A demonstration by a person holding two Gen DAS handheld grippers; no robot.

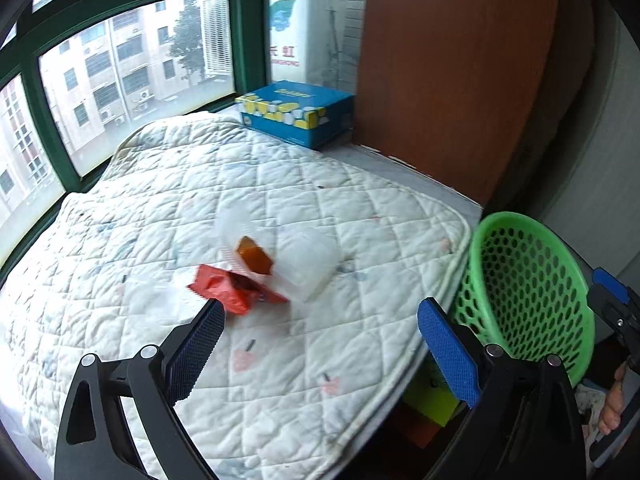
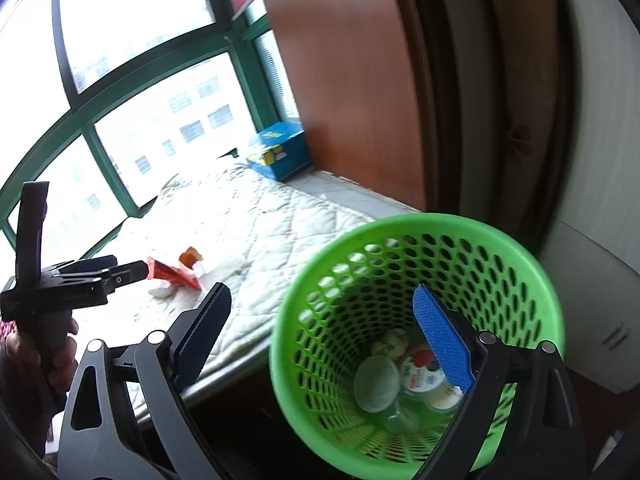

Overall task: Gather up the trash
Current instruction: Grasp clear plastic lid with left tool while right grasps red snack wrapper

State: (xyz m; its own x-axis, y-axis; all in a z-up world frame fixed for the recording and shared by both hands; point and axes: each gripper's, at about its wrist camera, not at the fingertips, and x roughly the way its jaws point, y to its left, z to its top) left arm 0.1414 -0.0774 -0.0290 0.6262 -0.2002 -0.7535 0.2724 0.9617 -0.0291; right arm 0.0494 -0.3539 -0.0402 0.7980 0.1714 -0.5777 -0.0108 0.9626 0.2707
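A red wrapper (image 1: 230,290) lies on the quilted mattress pad (image 1: 160,220), half under a clear plastic container (image 1: 308,258) with an orange piece (image 1: 256,258) in it. My left gripper (image 1: 322,316) is open just short of them, its left pad (image 1: 200,344) close to the wrapper's corner. The right wrist view shows that gripper (image 2: 134,270) reaching the red wrapper (image 2: 172,274) from the left. A green mesh basket (image 2: 400,240) beside the pad's edge holds cups and a white lid (image 2: 376,380). My right gripper (image 2: 322,296) is open and empty, its right pad (image 2: 440,336) over the basket's mouth.
A blue carton (image 1: 296,114) sits at the pad's far end against the green-framed window (image 1: 120,80). A brown wooden panel (image 1: 440,80) rises behind the green basket (image 1: 532,280). A person's hand (image 2: 24,360) grips the left tool's handle.
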